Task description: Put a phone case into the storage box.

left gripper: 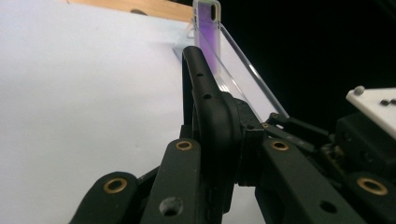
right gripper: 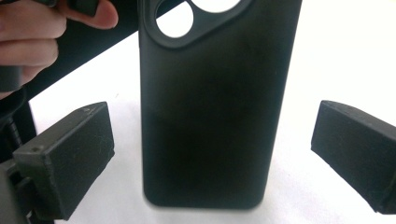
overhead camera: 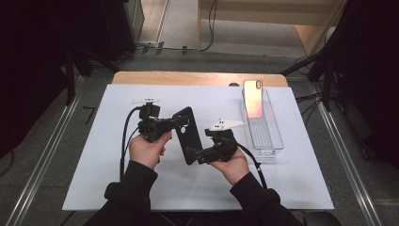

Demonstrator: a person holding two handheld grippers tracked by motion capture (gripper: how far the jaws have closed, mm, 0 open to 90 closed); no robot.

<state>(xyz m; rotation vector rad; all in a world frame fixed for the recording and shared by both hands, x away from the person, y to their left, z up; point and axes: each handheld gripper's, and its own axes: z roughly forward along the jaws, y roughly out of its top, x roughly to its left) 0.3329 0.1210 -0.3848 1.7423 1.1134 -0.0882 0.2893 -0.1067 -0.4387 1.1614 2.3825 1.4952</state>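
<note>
The left gripper [overhead camera: 175, 123] is clamped tight on the camera-cutout end of a black phone case [overhead camera: 189, 134], holding it just above the white table sheet [overhead camera: 94, 155]. From there the case's long axis runs down toward the right gripper [overhead camera: 196, 154], which is nearest its plain lower end. That gripper's jaws stand wide open, one pad [right gripper: 70, 154] on each side of the case with clear gaps, touching nothing. Farther right a phone [overhead camera: 252, 98] leans in a clear tray [overhead camera: 268, 136].

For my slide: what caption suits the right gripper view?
Black phone case between open right gripper jaws.
</note>
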